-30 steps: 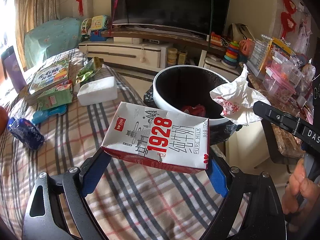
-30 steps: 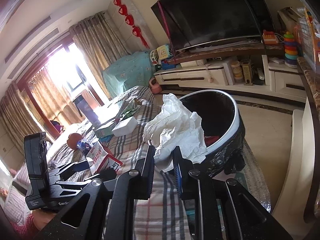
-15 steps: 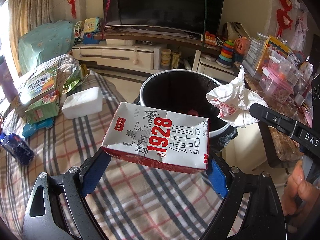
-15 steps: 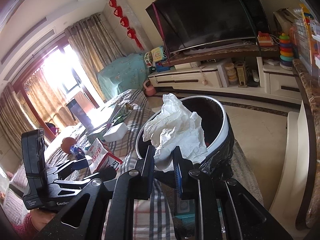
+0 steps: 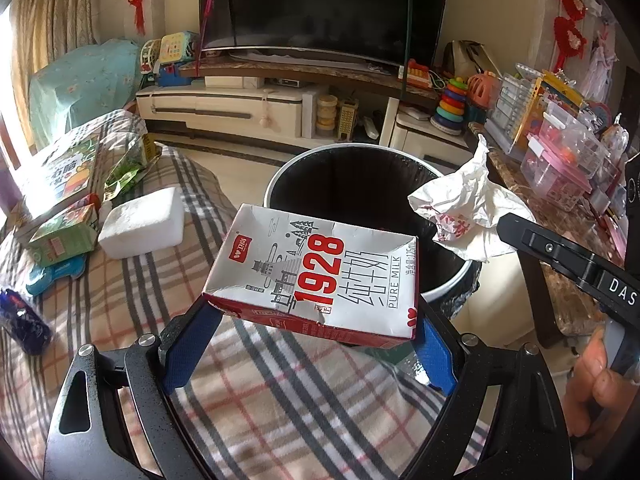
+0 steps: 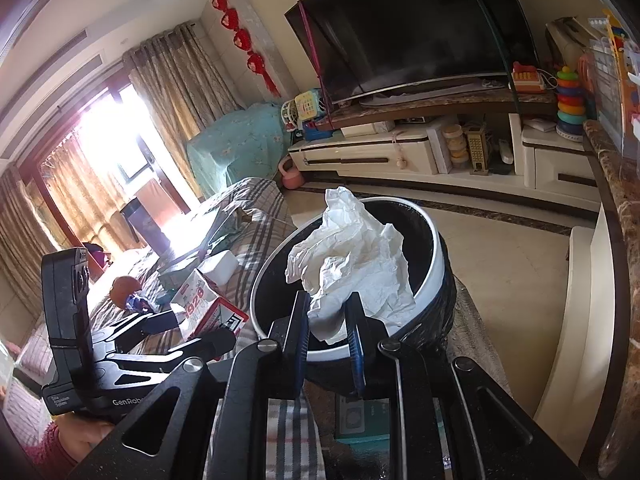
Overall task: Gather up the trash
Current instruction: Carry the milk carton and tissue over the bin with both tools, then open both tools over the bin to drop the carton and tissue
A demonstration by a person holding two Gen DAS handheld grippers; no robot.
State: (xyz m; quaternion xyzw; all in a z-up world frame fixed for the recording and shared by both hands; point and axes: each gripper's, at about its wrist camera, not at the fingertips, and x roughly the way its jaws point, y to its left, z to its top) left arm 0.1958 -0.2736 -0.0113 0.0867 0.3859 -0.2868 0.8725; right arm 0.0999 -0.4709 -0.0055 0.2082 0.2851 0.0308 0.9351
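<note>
The left gripper (image 5: 312, 344) clamps a flattened white-and-red "1928" milk carton (image 5: 320, 276) between its blue pads, holding it above the plaid blanket (image 5: 280, 400) at the near edge of the round black-lined trash bin with a white rim (image 5: 448, 284). The right gripper (image 6: 328, 340) pinches a crumpled white paper wrapper (image 6: 352, 260) over the bin's open mouth. A white foam block (image 5: 142, 228) lies on the blanket to the left.

White-and-red milk carton (image 5: 316, 276), red "1928"; white crumpled paper (image 6: 352, 260); black bin (image 5: 360, 184), white rim; plaid cloth (image 5: 280, 408) grey, red, cream; blue pads (image 5: 188, 344).
</note>
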